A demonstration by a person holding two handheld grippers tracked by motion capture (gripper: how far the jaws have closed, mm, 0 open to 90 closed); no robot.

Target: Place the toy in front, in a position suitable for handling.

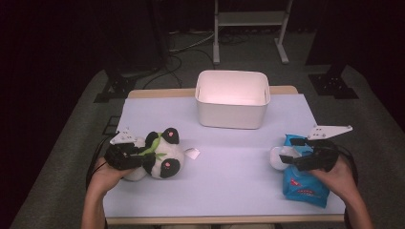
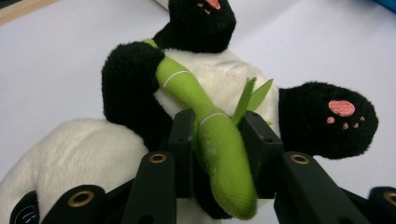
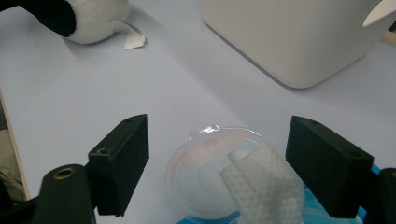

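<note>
We clamp the left gripper (image 2: 217, 126) on the panda's (image 1: 160, 155) green stalk (image 2: 205, 121) at the table's left. Soft and light, it deforms; grip mid-stalk. The right gripper (image 3: 217, 158) stands open over the wipes pack (image 1: 303, 183).

Plush panda (image 1: 160, 155) on its back, near-left on table; green bamboo (image 2: 210, 135) across belly.

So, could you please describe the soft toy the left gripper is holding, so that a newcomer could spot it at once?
Start at the white bin at the table's far edge, then look to the near left corner. There lies a black-and-white panda plush, its green bamboo stalk pinched by the left gripper. It is the furry thing, with pink paw pads.
</note>
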